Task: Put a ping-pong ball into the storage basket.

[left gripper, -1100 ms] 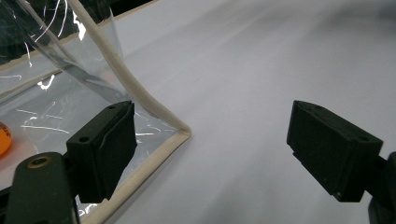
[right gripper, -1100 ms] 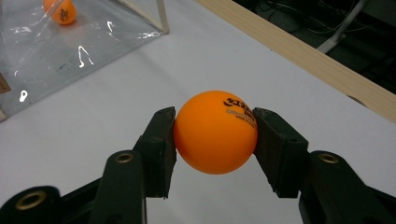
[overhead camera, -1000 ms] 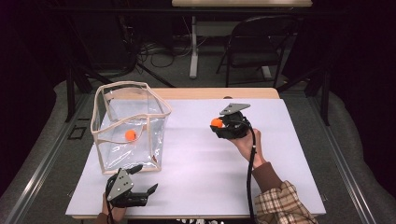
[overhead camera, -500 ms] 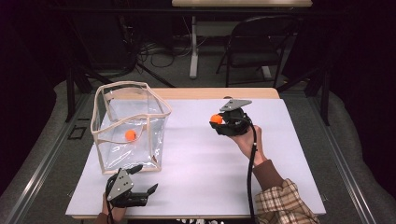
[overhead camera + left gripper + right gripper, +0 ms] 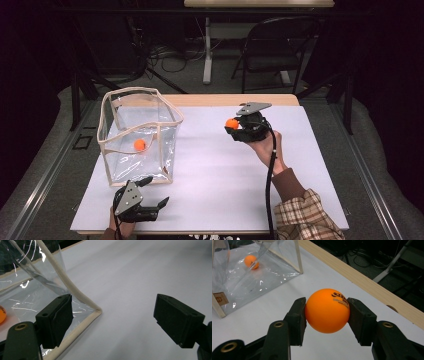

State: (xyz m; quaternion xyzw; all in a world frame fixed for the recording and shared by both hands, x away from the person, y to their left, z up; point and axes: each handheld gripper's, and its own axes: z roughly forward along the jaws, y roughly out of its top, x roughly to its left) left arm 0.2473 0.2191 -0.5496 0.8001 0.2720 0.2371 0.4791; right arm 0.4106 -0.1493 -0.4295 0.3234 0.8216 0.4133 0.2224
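The right hand-held gripper (image 5: 327,311) is clamped on an orange ball (image 5: 327,310) above the desk (image 5: 210,165); carry it level over the clear bag's (image 5: 137,132) open rim before releasing; the left hand-held gripper (image 5: 113,320) rests with jaws apart beside the bag's corner.

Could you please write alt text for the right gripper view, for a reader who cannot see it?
The right gripper holds a printed orange plastic ball between its two black jaws above a white table. Behind, at upper left, a clear plastic bag with beige trim contains a second orange ball.
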